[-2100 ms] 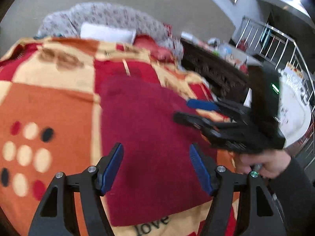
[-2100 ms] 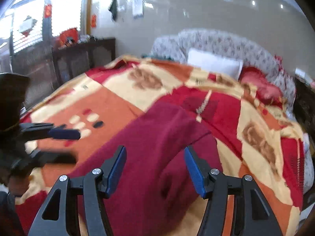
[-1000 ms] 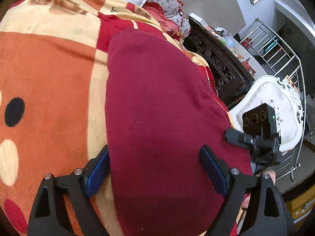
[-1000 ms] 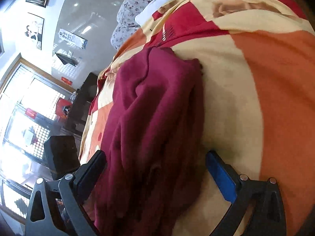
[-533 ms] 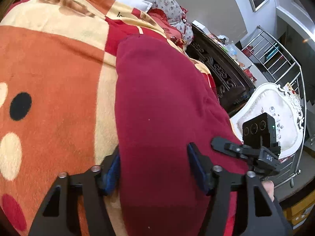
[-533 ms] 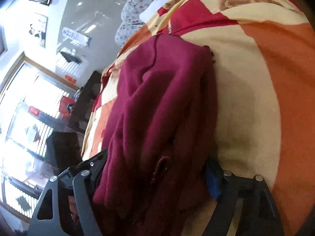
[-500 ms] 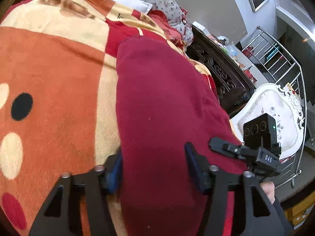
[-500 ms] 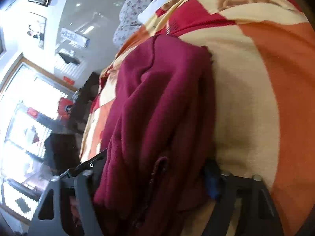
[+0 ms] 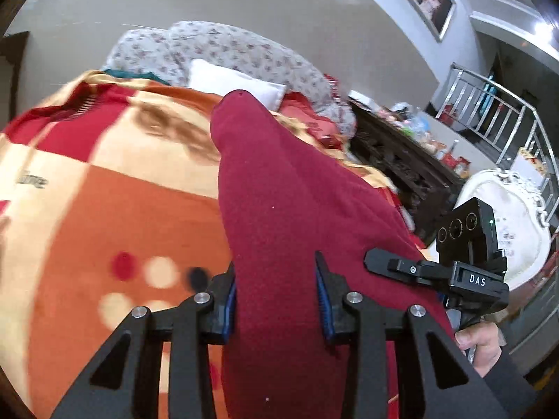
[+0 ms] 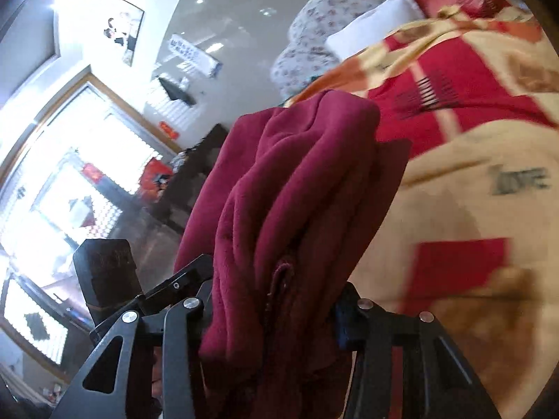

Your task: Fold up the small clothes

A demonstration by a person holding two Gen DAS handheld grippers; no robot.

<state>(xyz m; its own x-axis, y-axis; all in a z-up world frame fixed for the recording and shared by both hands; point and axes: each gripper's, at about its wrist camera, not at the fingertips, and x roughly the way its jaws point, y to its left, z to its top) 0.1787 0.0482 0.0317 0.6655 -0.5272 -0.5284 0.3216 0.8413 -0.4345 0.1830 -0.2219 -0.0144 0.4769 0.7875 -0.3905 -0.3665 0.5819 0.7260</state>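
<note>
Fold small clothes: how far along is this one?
Done: both grippers, left gripper and right gripper, have just closed on the near edge of the maroon garment. In hand: that edge is raised off the patterned blanket. Left: no finished fold shows yet.

Left gripper (image 9: 276, 288): jaws are being closed onto the maroon garment (image 9: 290, 209).
Right gripper (image 10: 276, 309): jaws are being closed on the bunched garment edge.
Garment: near end is being lifted off the blanket (image 9: 115, 209).
</note>
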